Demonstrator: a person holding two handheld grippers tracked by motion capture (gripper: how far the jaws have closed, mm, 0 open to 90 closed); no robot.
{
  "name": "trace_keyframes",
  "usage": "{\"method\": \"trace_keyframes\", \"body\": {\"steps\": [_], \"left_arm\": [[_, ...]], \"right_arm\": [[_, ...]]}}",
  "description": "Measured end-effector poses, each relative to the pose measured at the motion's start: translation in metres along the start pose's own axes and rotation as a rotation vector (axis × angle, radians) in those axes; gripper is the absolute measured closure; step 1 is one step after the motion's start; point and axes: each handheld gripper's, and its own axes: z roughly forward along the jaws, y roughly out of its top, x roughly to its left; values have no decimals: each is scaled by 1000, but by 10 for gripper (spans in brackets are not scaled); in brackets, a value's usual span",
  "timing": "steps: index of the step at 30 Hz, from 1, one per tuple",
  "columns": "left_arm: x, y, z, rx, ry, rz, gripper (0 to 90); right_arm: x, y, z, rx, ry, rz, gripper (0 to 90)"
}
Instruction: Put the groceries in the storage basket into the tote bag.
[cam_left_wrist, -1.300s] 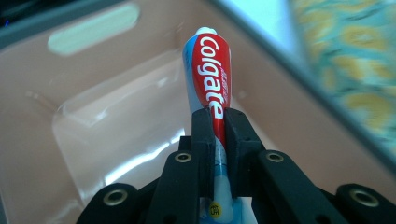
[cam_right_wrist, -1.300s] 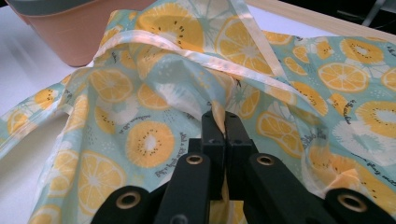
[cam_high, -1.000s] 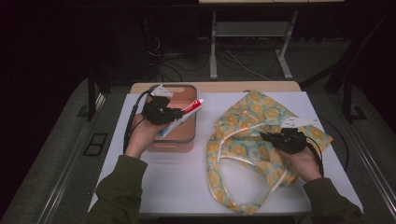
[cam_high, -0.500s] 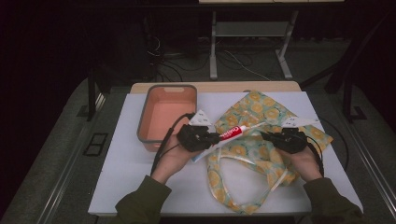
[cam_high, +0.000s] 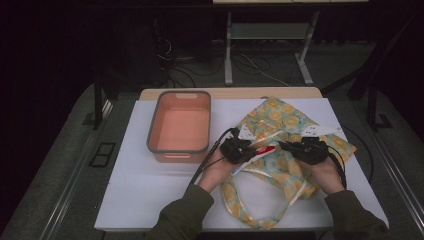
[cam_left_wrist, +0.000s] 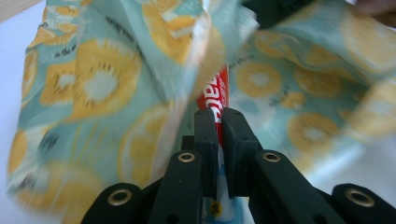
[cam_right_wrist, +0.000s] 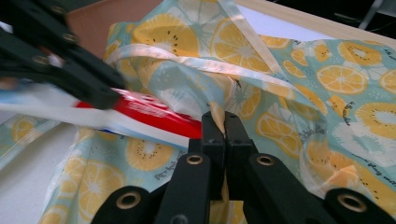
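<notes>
white table, red-white tube, lemon-print bag

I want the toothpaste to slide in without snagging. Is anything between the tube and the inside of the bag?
Nothing solid. The left tongs hold the toothpaste tube with its end at the bag's mouth. The right tongs pinch the bag's edge up. Only loose fabric folds hang close beside the tube and might catch it.

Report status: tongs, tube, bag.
Left tongs shut on tube. Right tongs shut on bag edge. Tube tip at bag mouth, nothing blocking.
</notes>
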Motion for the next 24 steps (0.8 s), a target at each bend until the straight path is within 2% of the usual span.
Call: {"method": "trace_keyframes", "body": {"steps": [5,7,9,11,12,14,17,18,20,24], "left_arm": [[-1,7,26,6,23,-8,847],[0,8,35,-7,26,-24,846],[1,9,40,-19,23,-41,842],[2,7,42,-18,28,-30,820],[3,6,41,-17,23,-27,807],[3,5,33,-23,32,-10,676],[3,3,19,-17,21,-2,548],[2,1,13,-14,25,8,528],[1,-4,1,-18,17,1,483],[0,-23,-21,-14,-25,-33,469]], "right_arm": [[0,0,0,-1,0,0,891],[0,0,0,0,-1,0,891],[0,0,0,-1,1,0,891],[0,0,-1,-2,2,0,891],[0,0,-1,-3,3,-1,891],[0,0,-1,-3,4,-2,891],[0,0,-1,-3,4,-2,891],[0,0,-1,-2,4,-1,890],[1,0,-1,-2,3,-5,891],[0,0,0,0,2,-5,891]]}}
